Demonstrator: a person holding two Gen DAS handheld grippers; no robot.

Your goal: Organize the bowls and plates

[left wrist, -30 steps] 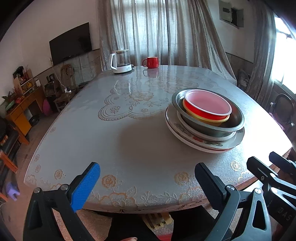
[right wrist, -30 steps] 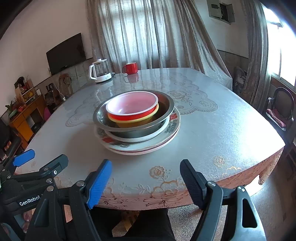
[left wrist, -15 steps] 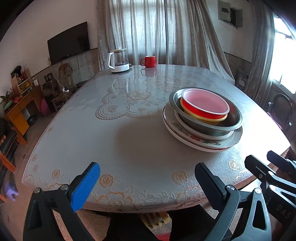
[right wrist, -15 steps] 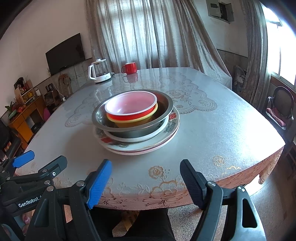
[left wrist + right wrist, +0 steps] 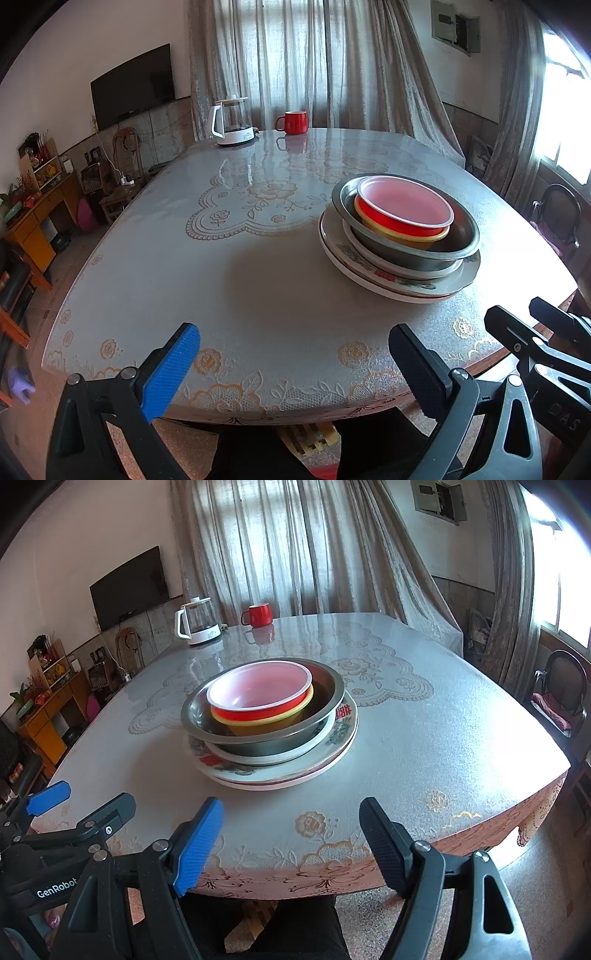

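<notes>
Hovering released and empty at the tabletop (image 5: 258, 288) edge: left tool (image 5: 293, 363), right tool (image 5: 291, 834), both short of the bowl stack (image 5: 269, 720).

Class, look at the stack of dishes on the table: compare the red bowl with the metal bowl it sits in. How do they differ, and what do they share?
The red bowl is smaller and sits on top of the stack; the metal bowl is wider and holds it, with a yellow bowl between them. The red bowl is bright red outside with a pale inside; the metal bowl is dull grey all over. Both are round, upright and nested in the same stack on the plates.
</notes>
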